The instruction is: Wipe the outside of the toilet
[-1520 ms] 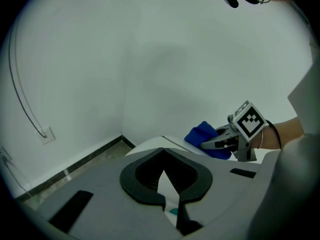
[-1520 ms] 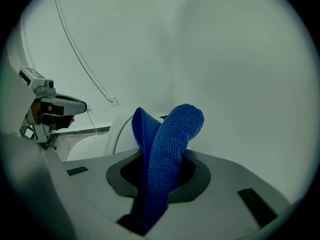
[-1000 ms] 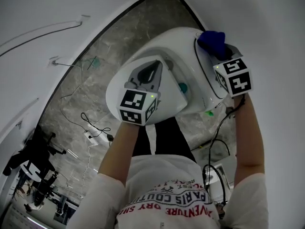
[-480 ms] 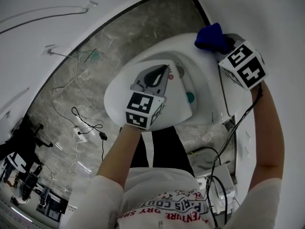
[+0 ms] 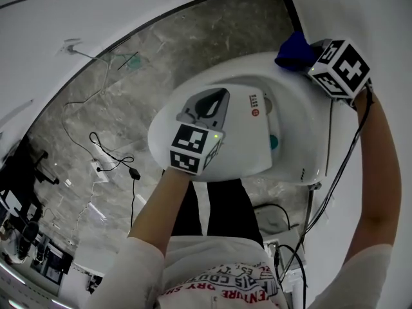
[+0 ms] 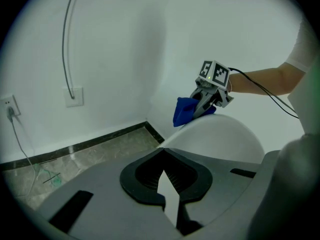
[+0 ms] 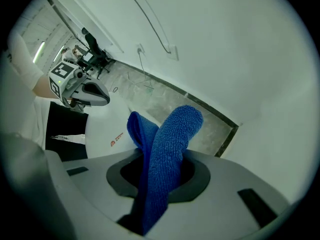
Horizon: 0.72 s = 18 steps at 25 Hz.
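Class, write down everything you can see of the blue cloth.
The blue cloth is deep blue with a looped, terry-like texture. It is bunched into two soft lobes that stand up past the jaws. The right gripper is shut on its lower part and holds it against the rounded white surface of the toilet. Nothing else touches it.

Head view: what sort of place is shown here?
Probably a bathroom: a white toilet with its lid down stands on a grey stone-look floor beside white walls, and the right gripper holds a blue cloth.

Left tool (image 5: 212,98) over lid (image 5: 248,150); cloth (image 5: 294,50) at toilet's (image 5: 293,150) rear.
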Each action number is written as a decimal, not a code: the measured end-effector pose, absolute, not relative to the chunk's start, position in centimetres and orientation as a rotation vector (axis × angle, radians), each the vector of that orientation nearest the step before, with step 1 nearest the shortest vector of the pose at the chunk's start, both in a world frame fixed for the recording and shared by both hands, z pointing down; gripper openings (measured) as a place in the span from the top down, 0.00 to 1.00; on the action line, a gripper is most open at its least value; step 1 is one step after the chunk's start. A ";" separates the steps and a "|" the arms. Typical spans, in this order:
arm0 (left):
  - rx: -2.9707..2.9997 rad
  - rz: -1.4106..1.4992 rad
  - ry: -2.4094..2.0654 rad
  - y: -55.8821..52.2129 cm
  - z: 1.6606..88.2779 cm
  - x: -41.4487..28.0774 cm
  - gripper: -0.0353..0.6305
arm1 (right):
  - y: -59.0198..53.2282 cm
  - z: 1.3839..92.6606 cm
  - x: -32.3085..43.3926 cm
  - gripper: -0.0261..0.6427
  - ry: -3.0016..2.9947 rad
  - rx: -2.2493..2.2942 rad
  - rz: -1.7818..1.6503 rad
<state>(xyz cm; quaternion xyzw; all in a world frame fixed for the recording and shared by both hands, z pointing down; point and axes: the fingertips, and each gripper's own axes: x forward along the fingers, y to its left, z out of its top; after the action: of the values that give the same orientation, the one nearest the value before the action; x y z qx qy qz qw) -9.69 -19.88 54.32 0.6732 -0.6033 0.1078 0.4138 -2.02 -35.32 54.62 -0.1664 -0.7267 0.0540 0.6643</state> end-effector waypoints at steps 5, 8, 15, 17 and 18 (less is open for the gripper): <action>1.653 0.260 -1.535 -17.8 56.0 -12.7 0.94 | -33.2 57.9 -4.9 0.85 -1.534 -0.470 0.106; 1.625 0.264 -1.546 -16.4 57.1 -14.6 0.94 | -32.1 60.1 -6.3 0.85 -1.454 -0.519 0.088; 1.539 0.237 -1.591 -12.7 60.2 -18.8 0.94 | -29.6 64.5 -8.8 0.85 -1.363 -0.569 0.065; 1.520 0.230 -1.601 -11.7 61.3 -19.9 0.94 | -28.7 66.2 -9.8 0.85 -1.349 -0.584 0.069; 1.510 0.226 -1.606 -11.3 61.7 -20.4 0.94 | -28.2 66.9 -10.4 0.85 -1.342 -0.593 0.071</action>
<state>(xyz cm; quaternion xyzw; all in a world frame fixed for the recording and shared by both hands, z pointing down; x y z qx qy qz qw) -20.42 -11.27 61.69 0.6098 -0.6486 0.0911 0.4463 -10.39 -28.18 66.92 -0.2706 -0.6123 0.0324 0.7422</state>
